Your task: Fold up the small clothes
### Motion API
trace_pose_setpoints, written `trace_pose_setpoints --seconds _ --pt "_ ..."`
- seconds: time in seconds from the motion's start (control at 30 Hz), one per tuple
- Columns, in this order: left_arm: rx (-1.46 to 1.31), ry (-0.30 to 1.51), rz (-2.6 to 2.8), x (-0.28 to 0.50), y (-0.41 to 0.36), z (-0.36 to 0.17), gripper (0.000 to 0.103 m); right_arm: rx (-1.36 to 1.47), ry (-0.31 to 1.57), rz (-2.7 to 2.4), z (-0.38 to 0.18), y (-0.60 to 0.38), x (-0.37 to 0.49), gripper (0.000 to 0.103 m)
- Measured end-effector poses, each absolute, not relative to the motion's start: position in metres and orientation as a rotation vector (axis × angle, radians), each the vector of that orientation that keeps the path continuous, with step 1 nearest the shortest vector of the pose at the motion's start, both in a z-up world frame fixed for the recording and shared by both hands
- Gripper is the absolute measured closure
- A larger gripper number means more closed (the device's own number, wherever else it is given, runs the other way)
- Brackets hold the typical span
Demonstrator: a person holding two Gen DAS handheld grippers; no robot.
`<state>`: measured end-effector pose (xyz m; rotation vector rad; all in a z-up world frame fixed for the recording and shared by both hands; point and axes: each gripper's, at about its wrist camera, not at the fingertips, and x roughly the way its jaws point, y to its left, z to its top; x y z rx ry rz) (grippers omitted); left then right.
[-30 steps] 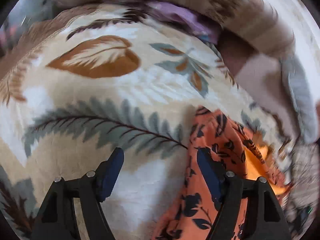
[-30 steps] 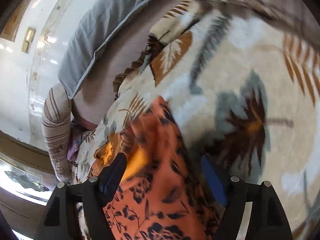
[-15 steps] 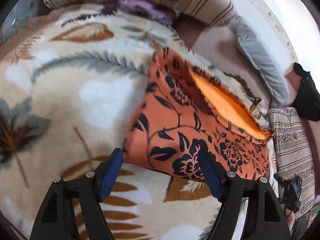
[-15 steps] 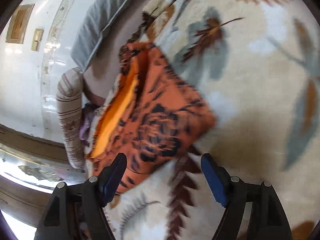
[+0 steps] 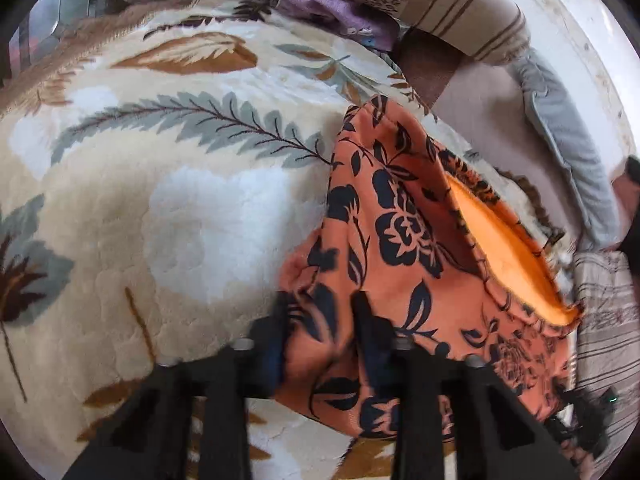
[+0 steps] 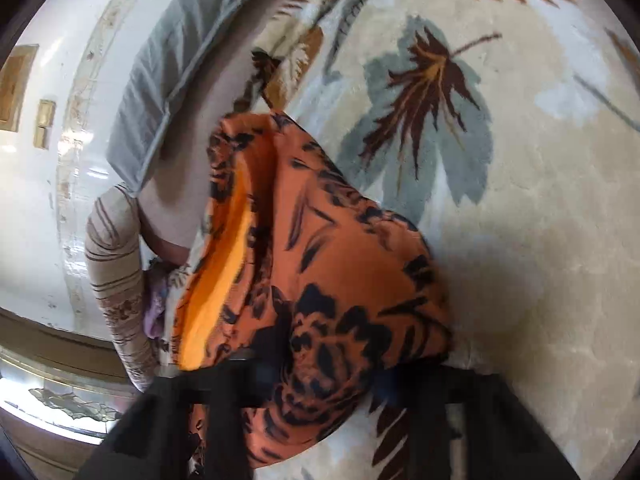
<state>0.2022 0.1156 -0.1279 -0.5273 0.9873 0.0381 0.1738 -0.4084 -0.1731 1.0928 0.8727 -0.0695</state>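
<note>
Fingers of the left gripper (image 5: 320,332) have just been closing and now pinch a near corner of the orange floral garment (image 5: 404,240). Likewise the right gripper (image 6: 328,372) has just clamped its own bunched corner. That garment lies on the leaf-patterned blanket (image 5: 160,208), with a grey pillow (image 6: 160,92) beyond it.

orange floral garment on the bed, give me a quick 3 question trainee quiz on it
1. True or false: both grippers are closed on the orange garment.
2. What does the garment lie on? A) leaf-print blanket B) wooden floor C) metal tray
3. Fill in: the garment's inner lining is plain ____.

Key:
1. True: left gripper and right gripper each pinch its cloth.
2. A, the leaf-print blanket.
3. Orange.
</note>
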Motion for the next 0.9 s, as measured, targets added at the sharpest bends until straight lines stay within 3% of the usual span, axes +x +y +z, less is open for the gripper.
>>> trace_pose_setpoints --seconds 0.1,0.4,0.53,0.67,0.77,0.83,0.87,0.9 --pt "-0.531 1.009 0.009 0.207 0.119 -0.124 0.085 1.036 0.879 -0.051 -0.167 -0.406 0.178 0.09" --pt "-0.492 0.963 -0.039 0.197 0.108 -0.056 0.088 0.953 0.781 0.053 -0.087 -0.398 0.177 0.093" --pt "-0.473 0.958 -0.079 0.156 0.106 -0.031 0.088 0.955 0.771 0.069 -0.068 -0.401 0.134 0.093" --pt "-0.428 1.021 -0.094 0.095 0.104 -0.049 0.087 0.963 0.85 0.08 -0.085 -0.403 0.056 0.093" --pt "-0.41 1.115 -0.083 0.057 0.107 -0.098 0.085 1.005 0.943 0.036 -0.129 -0.409 0.005 0.087" --pt "-0.454 1.13 -0.063 0.049 0.12 -0.127 0.073 1.023 1.025 -0.041 -0.161 -0.418 -0.017 0.073" --pt "-0.487 1.112 -0.079 0.05 0.125 -0.127 0.073 1.072 0.993 -0.014 -0.166 -0.423 -0.023 0.071" --pt "-0.504 1.118 -0.082 0.053 0.129 -0.125 0.072 1.089 0.973 -0.009 -0.163 -0.426 -0.028 0.057"
